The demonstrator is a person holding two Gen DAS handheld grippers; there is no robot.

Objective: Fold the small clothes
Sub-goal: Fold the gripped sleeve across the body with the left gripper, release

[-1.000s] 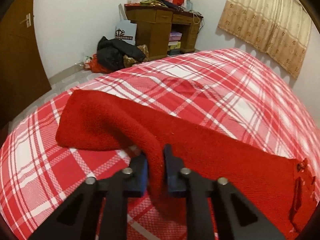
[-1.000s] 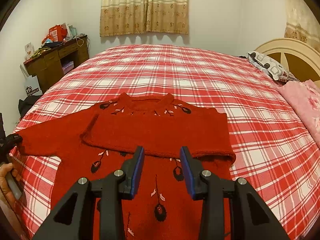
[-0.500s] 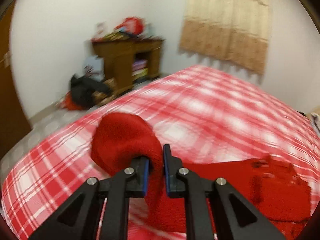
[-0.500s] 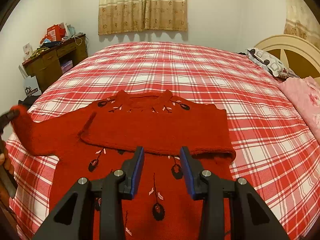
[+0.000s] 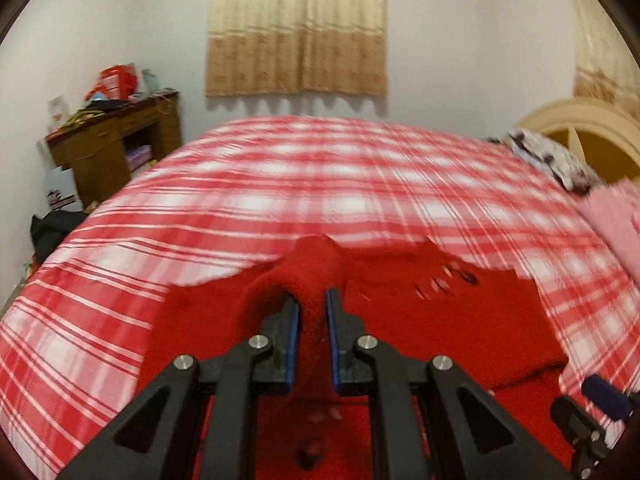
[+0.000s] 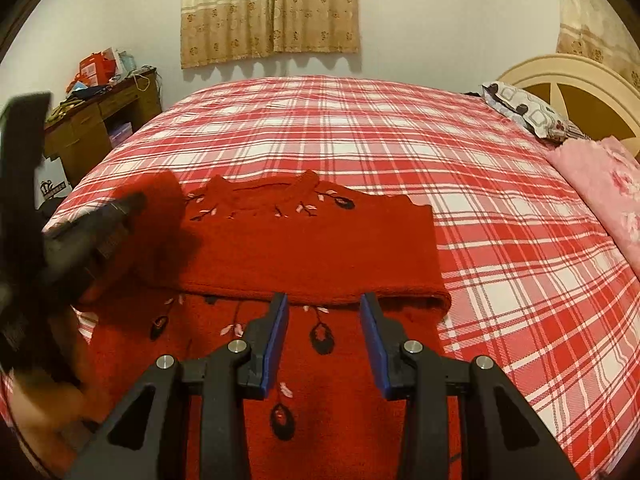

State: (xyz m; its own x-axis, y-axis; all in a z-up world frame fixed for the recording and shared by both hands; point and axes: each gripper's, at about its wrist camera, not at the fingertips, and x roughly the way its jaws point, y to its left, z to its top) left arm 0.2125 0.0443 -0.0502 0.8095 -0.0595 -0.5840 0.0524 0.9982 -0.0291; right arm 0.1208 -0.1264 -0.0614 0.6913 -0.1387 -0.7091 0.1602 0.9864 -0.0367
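A small red knit sweater with dark embroidered flowers lies on the red plaid bed. Its right sleeve is folded across the chest. My left gripper is shut on the left sleeve and holds it lifted over the sweater's body. In the right wrist view the left gripper comes in from the left with the sleeve. My right gripper is open and empty, hovering over the sweater's lower front.
A wooden desk with clutter stands at the left by the wall. A patterned pillow, a pink blanket and the headboard are at the right. Curtains hang behind.
My left gripper has swung the left sleeve up off the bed and rightward over the sweater's body. The right gripper has stayed still and open.
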